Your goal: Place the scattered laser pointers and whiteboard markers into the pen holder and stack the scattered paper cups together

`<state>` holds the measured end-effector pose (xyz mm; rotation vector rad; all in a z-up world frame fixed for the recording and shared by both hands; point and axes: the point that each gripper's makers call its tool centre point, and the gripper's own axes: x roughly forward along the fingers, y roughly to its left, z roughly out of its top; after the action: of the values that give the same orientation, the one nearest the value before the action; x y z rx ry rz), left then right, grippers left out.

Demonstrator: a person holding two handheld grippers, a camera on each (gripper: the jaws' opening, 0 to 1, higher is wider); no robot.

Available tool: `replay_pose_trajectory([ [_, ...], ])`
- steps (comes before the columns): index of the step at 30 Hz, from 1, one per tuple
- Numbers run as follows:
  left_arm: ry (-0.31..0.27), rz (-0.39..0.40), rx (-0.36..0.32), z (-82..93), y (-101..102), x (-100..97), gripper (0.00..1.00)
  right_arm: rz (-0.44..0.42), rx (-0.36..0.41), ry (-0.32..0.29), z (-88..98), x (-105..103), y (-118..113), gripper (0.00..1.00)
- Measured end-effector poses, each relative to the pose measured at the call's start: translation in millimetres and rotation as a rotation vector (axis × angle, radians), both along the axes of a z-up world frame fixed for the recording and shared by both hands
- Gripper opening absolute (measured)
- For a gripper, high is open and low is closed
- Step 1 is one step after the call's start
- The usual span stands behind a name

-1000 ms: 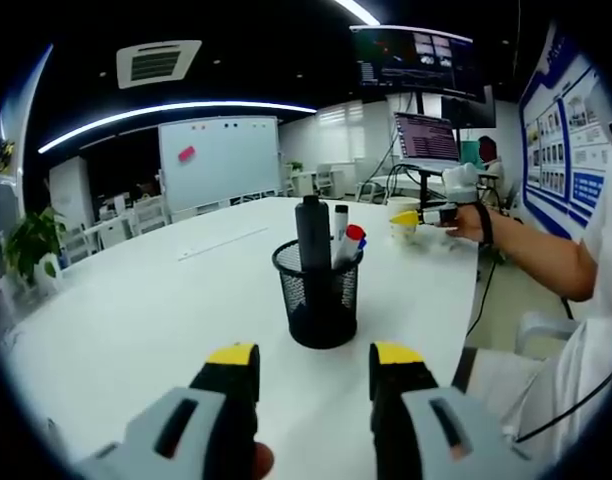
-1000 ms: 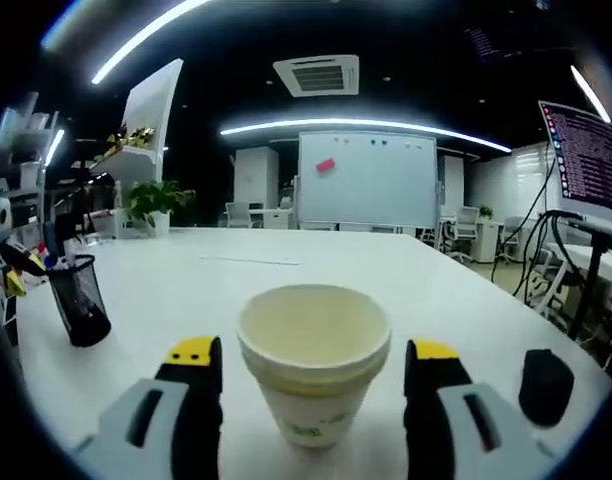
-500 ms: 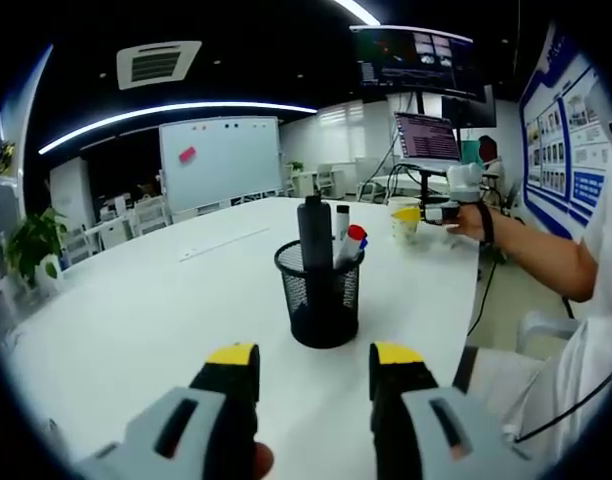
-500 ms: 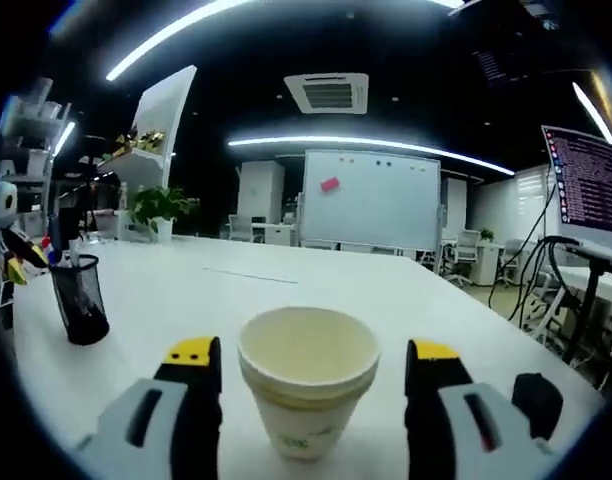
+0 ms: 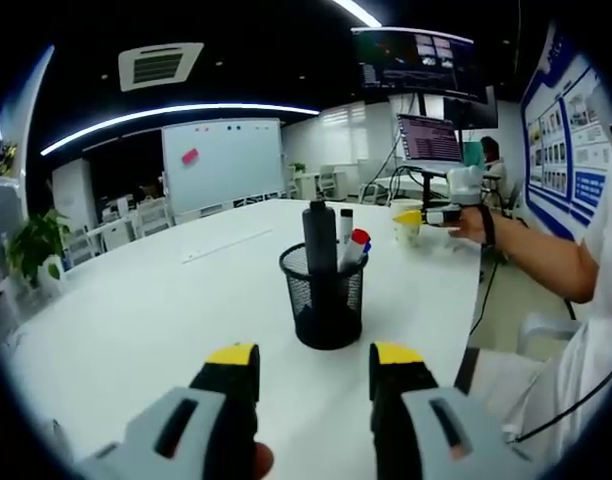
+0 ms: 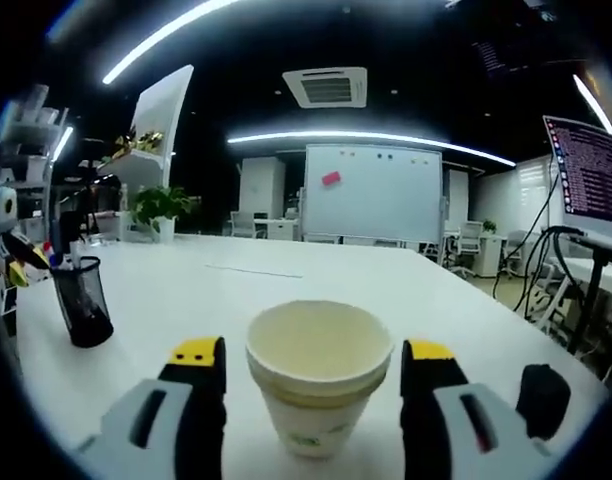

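A black mesh pen holder (image 5: 326, 300) stands on the white table (image 5: 136, 320), holding a tall black pointer and markers, one with a red cap. My left gripper (image 5: 314, 378) is open just short of the holder, with nothing between its jaws. In the right gripper view, a stack of cream paper cups (image 6: 319, 375) stands upright on the table between the jaws of my right gripper (image 6: 314, 362), which is open with a small gap on each side. That gripper (image 5: 438, 213) and the cups (image 5: 406, 224) also appear far right in the left gripper view. The pen holder (image 6: 81, 302) sits far left.
A small black object (image 6: 543, 400) lies on the table right of the cups. A person's forearm (image 5: 541, 255) reaches in from the right, by the table edge. A whiteboard (image 6: 371, 195), chairs and monitors stand beyond the table.
Both views have shifted only slightly with the hands. The cups stay between the right jaws and the pen holder stays in front of the left gripper.
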<state>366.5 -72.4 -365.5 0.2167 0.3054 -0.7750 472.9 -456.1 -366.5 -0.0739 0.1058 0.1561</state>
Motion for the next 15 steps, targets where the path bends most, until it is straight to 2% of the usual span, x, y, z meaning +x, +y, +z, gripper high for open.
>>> replay_pose_trajectory([
  [15, 0.001, 0.000, -0.008, 0.5, -0.5, 0.6, 0.44, 0.017, 0.008, 0.026, -8.8, -0.2, 4.7, 0.68],
])
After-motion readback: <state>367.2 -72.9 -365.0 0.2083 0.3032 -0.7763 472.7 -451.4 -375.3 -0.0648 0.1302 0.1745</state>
